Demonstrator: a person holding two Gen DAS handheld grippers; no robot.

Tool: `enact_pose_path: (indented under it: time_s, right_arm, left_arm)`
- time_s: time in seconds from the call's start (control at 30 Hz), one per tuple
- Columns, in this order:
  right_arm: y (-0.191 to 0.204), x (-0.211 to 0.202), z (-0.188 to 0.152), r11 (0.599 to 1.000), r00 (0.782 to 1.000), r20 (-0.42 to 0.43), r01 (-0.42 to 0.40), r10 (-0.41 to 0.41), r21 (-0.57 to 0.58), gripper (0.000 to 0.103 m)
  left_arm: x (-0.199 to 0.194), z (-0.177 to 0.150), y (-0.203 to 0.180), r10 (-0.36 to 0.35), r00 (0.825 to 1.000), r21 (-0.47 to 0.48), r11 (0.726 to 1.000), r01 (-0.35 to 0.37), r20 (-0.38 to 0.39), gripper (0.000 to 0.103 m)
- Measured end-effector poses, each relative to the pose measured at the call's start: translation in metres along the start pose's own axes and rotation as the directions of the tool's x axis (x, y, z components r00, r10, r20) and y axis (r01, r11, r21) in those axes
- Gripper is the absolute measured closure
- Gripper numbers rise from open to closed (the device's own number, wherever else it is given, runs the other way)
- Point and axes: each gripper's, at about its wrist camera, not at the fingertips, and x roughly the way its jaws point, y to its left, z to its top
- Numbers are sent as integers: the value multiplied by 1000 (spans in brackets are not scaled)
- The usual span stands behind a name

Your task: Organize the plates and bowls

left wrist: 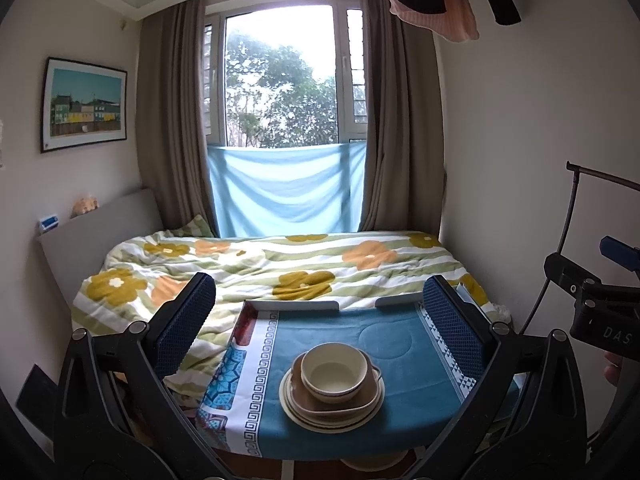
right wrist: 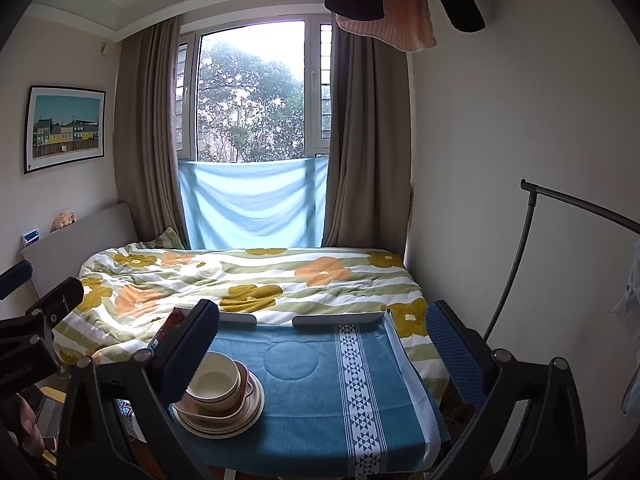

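Note:
A cream bowl [left wrist: 334, 369] tops a stack of a brown square dish [left wrist: 340, 398] and cream plates [left wrist: 332, 414] on the blue-cloth table [left wrist: 392, 340]. The left gripper [left wrist: 320, 320] hovers above and behind the stack, wide open and holding nothing. From the right wrist view the same bowl [right wrist: 214, 378] and plates [right wrist: 224, 420] sit at the table's left, partly hidden by a left finger [right wrist: 188, 352]. The right gripper [right wrist: 324, 354] hangs open and empty over the bare blue cloth [right wrist: 304, 392], to the right of the stack. The other gripper's body shows at each view's edge.
A bed with a flowered duvet [left wrist: 260, 268] lies just beyond the table's raised far rim [left wrist: 292, 304]. A black curved stand [right wrist: 516, 264] rises on the right by the wall. Clothes [right wrist: 384, 0] hang overhead. A hand [right wrist: 28, 428] shows at the lower left.

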Motion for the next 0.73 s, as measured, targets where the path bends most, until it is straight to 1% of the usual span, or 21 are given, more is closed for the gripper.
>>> enact_pose_path:
  time_s: [0.37, 0.57, 0.73]
  right_arm:
    - [-3, 1, -2, 1000, 1000, -1, 5, -5, -1, 1]
    - [-1, 0, -2, 1000, 1000, 0, 6, -6, -1, 1]
    - [-1, 1, -2, 1000, 1000, -1, 5, -5, -1, 1]
  left_arm:
    - [-2, 0, 2, 9, 1000, 0, 1000, -9, 7, 0]
    - [-3, 0, 3, 37, 999, -7, 999, -37, 11, 0]
    - [-3, 0, 2, 41, 999, -6, 999, -41, 15, 0]
